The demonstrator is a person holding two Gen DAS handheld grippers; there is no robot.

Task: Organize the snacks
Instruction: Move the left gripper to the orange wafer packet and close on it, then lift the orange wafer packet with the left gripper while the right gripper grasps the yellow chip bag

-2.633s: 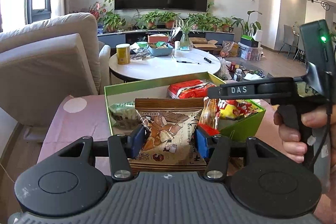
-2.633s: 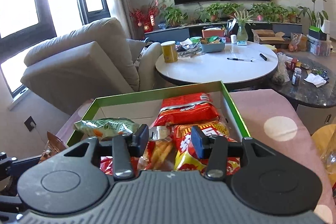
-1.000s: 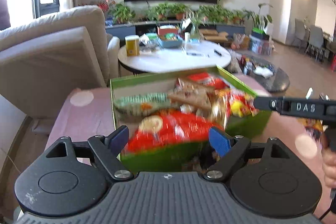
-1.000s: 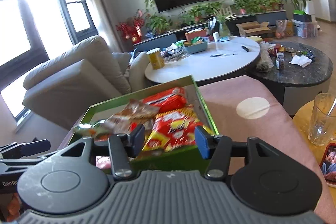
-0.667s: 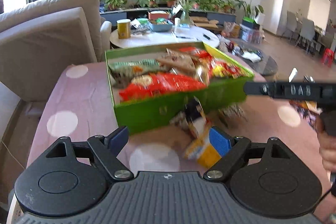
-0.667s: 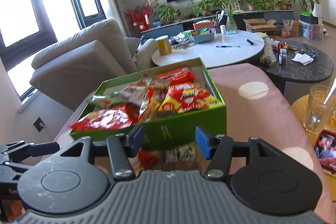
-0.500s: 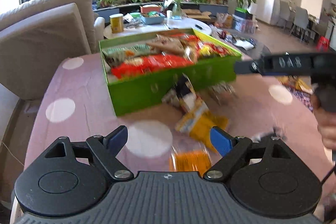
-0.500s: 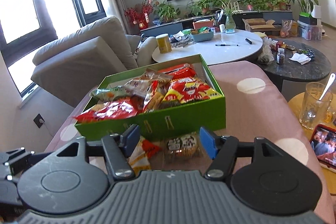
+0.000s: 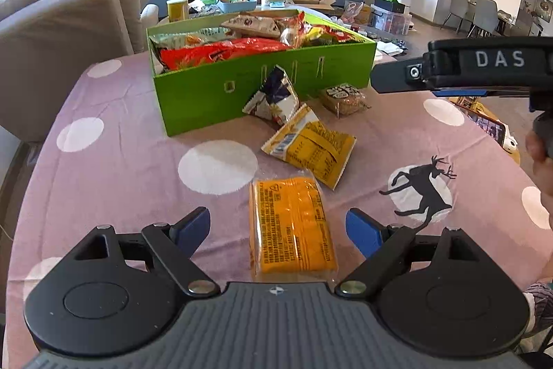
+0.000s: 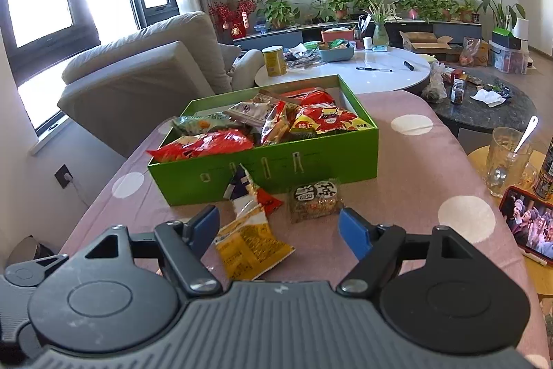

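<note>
A green box [image 9: 214, 99] [image 10: 331, 165] stuffed with snack packets stands on the pink dotted tablecloth. Loose in front of it lie a white-and-blue packet [image 9: 273, 101] [image 10: 242, 187], a clear biscuit pack [image 9: 344, 99] [image 10: 316, 201], a yellow packet [image 9: 311, 144] [image 10: 252, 244] and an orange packet [image 9: 292, 227]. My left gripper [image 9: 278, 227] is open, low over the orange packet, which lies untouched between its fingers. My right gripper [image 10: 279, 225] has its jaws opening above the yellow packet, pressing on nothing. It also shows side-on at the right of the left wrist view.
A glass with a spoon [image 10: 506, 158], a phone [image 10: 528, 227] and a can stand on a small yellow table to the right. Behind the box are a white round table [image 10: 380, 75], a dark stone table [image 10: 484, 113] and a beige sofa [image 10: 138, 75].
Both grippers have drawn back from over the box to the loose packets in front of it. The left let go of a brown packet into the box and sank lower. The right jaws have widened.
</note>
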